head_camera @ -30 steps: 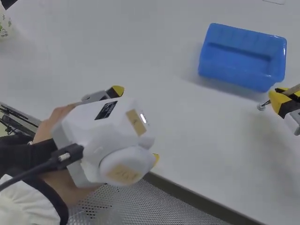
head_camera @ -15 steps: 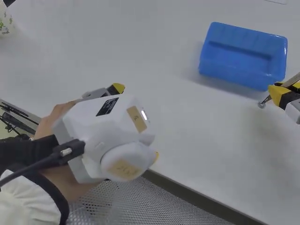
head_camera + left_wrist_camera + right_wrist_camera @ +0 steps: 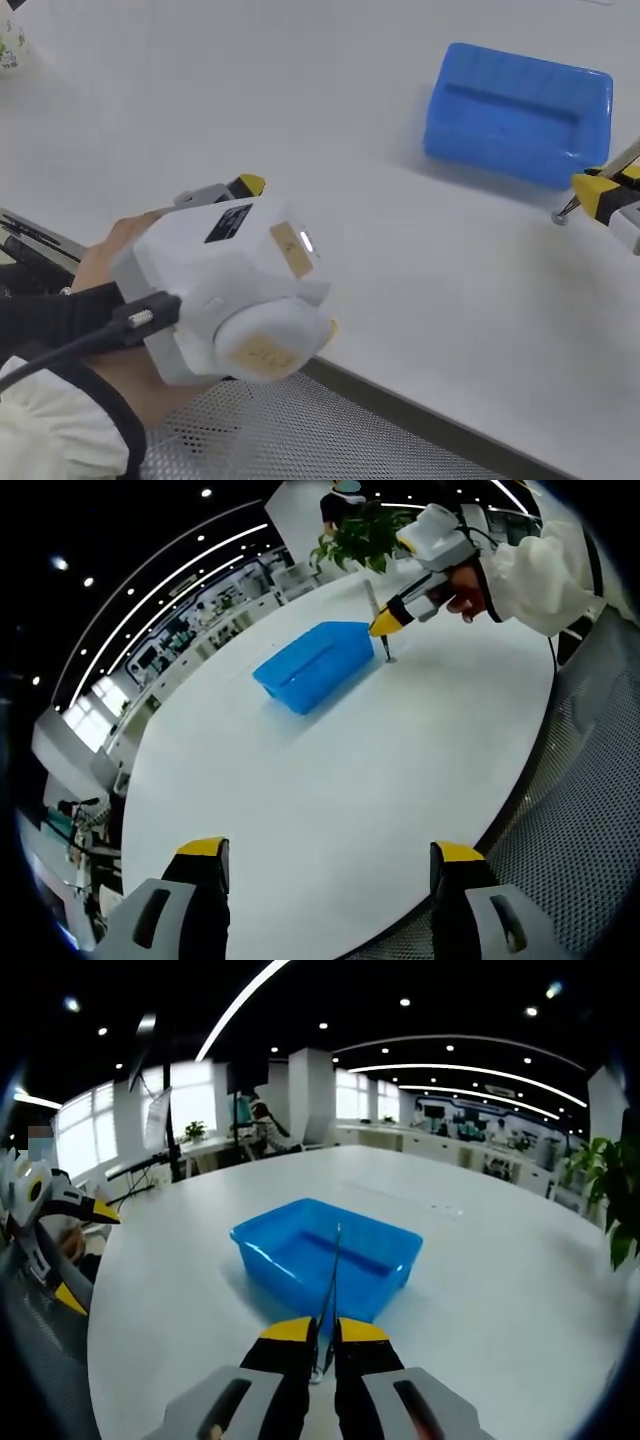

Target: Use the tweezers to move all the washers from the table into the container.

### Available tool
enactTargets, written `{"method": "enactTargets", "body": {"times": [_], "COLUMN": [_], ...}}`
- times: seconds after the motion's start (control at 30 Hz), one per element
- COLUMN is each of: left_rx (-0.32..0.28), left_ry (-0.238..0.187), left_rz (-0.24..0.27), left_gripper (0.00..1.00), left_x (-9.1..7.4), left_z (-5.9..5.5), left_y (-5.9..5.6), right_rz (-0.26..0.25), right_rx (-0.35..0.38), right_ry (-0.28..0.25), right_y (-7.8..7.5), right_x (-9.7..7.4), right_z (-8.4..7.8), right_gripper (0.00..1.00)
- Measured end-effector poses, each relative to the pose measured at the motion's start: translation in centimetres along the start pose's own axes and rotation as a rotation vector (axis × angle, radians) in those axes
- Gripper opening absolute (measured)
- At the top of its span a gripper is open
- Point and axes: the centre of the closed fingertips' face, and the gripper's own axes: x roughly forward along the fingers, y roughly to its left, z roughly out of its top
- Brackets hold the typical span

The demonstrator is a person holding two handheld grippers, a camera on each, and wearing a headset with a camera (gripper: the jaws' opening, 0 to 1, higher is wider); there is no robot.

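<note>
Your right gripper (image 3: 592,188) has risen a little off the table (image 3: 300,120) since a second ago; the steel tweezers (image 3: 570,207) now slant down more steeply from its jaws. Jaws are clamped on the tweezers. The tweezer tip sits at the washer (image 3: 558,218), just ahead of and below that gripper. The washer is on the table; can't tell if it's pinched. The blue container (image 3: 500,150) is straight ahead of your right gripper, just beyond the washer, same spot as before. Your left gripper (image 3: 330,850) has barely shifted: jaws spread wide, holding nothing, well apart from the washer and container.
</note>
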Motion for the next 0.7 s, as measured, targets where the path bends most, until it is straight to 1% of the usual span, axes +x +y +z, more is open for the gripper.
{"method": "enactTargets", "body": {"times": [0.1,0.23,0.33,0.43,0.63,0.7], "left_rx": [0.001,0.001,0.002,-0.001,-0.003,-0.003], "left_ry": [0.002,0.003,0.003,0.001,0.001,0.0], "left_rz": [0.001,0.001,0.003,0.003,0.009,0.012], "left_gripper": [0.84,0.84,0.84,0.84,0.83,0.83], "left_x": [0.0,0.0,-0.02,-0.04,-0.07,-0.1], "left_z": [-0.05,-0.06,-0.07,-0.03,-0.03,-0.02], "left_y": [0.02,0.03,0.04,0.02,0.1,0.15], "right_rz": [0.007,0.008,-0.012,-0.015,-0.009,-0.009], "right_rx": [0.036,0.026,0.073,0.109,0.087,0.103], "right_ry": [-0.005,-0.012,-0.027,-0.04,-0.034,-0.031], "right_y": [-0.1,0.06,-0.34,-0.41,-0.02,0.02], "right_x": [0.07,-0.18,-0.39,-0.53,-0.49,-0.51], "right_z": [-0.01,-0.12,-0.21,-0.22,-0.11,-0.13], "right_gripper": [0.03,0.02,0.01,0.01,0.01,0.01]}}
